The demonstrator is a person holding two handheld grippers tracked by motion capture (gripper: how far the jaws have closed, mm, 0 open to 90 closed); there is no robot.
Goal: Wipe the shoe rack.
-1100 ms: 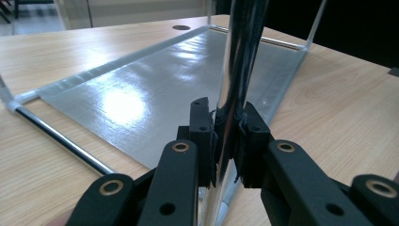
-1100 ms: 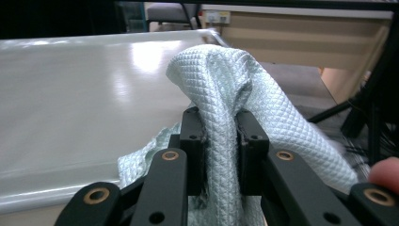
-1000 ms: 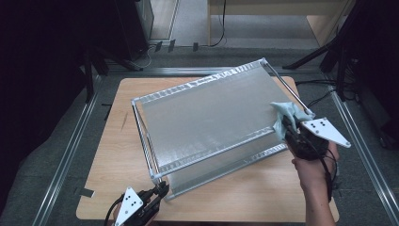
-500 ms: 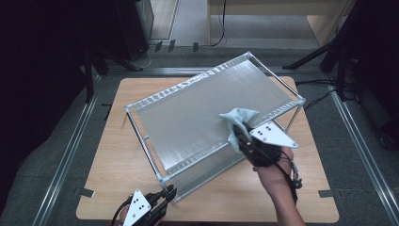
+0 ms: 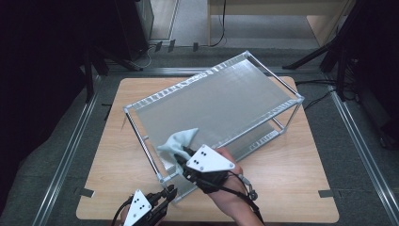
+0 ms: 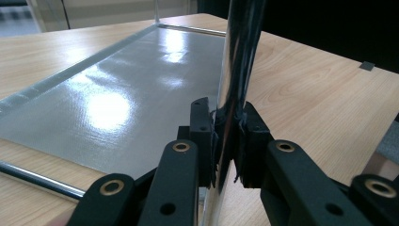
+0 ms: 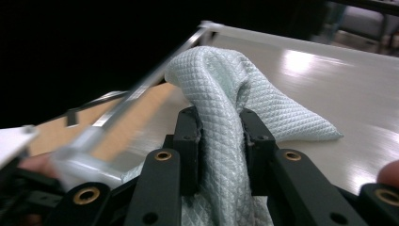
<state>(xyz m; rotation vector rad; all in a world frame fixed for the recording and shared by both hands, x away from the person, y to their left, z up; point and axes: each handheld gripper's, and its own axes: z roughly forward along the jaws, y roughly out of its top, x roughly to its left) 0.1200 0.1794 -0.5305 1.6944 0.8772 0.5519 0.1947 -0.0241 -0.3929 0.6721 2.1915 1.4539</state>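
Two grippers work: our left gripper (image 6: 227, 136) has its jaws clamped on the rack's (image 5: 226, 101) post (image 6: 237, 56); our right gripper (image 7: 221, 141) pinches the cloth (image 7: 226, 89) on the top shelf.

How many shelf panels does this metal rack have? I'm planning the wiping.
2: the grey top shelf panel, bearing the pale blue cloth, and the lower panel just above the wooden table.

rack (image 5: 244, 94): on the table (image 5: 291, 188), centre, long side running 7 to 1 o'clock
cloth (image 5: 176, 141): on the rack's top shelf, at its 7 o'clock end
right gripper (image 5: 181, 155): at 5 o'clock of the cloth, clamped on it
left gripper (image 5: 169, 192): at 6 o'clock, closed on the rack's corner post (image 6: 233, 70), probably just above the table
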